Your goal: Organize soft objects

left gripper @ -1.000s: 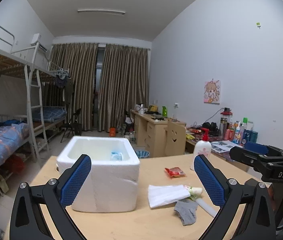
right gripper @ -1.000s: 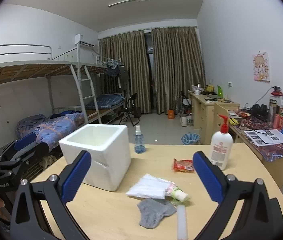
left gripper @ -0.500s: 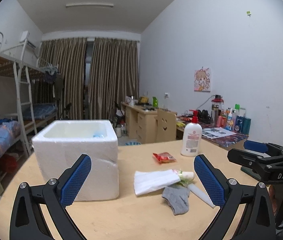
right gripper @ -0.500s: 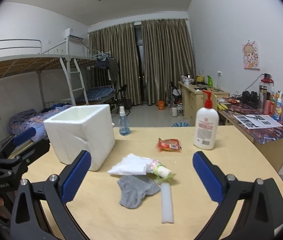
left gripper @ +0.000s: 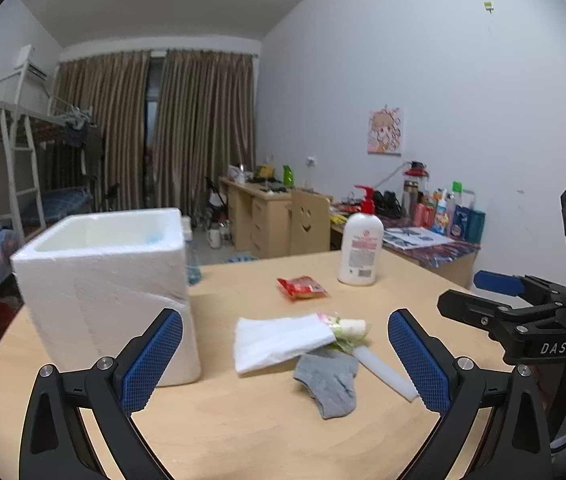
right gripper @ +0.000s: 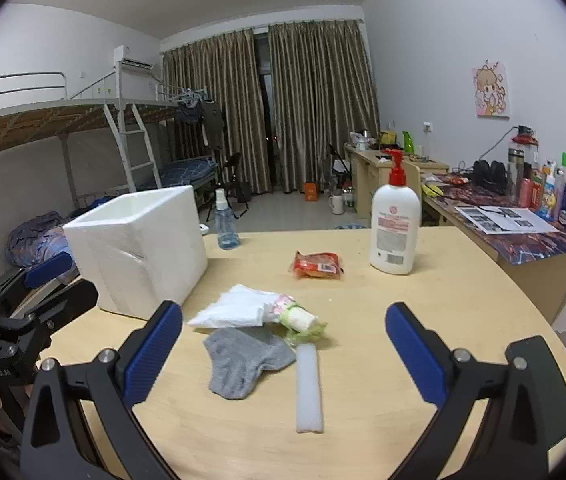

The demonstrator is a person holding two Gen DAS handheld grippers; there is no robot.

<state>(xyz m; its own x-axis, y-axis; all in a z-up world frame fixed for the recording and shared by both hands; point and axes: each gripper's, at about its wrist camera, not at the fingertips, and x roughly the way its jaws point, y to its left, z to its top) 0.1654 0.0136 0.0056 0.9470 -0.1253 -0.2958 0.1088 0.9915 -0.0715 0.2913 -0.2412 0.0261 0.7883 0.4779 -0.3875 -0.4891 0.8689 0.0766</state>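
Note:
A grey sock (left gripper: pixel 329 382) (right gripper: pixel 245 360) lies crumpled on the wooden table (left gripper: pixel 243 440) (right gripper: pixel 443 300). Behind it rests a folded white cloth (left gripper: pixel 279 340) (right gripper: pixel 231 312) with a small wrapped roll (left gripper: pixel 347 326) (right gripper: pixel 297 318) at its end. A white foam strip (left gripper: pixel 385 374) (right gripper: pixel 309 386) lies beside the sock. The white foam box (left gripper: pixel 107 288) (right gripper: pixel 139 248) stands open-topped at the left. My left gripper (left gripper: pixel 285 356) hangs open above the table, short of the sock. My right gripper (right gripper: pixel 283 350) is open too, over the sock and strip.
A red snack packet (left gripper: pixel 301 286) (right gripper: pixel 317 266) and a white pump bottle (left gripper: pixel 361 248) (right gripper: pixel 395 224) stand farther back. A blue spray bottle (right gripper: pixel 225 222) sits behind the box. The right gripper's body (left gripper: pixel 531 320) shows in the left view, the left gripper's body (right gripper: pixel 19 316) in the right. Cluttered desks line the right wall.
Both grippers have dropped lower and moved in toward the table, so the sock, cloth and box loom larger. Both stay open and nothing on the table has moved.

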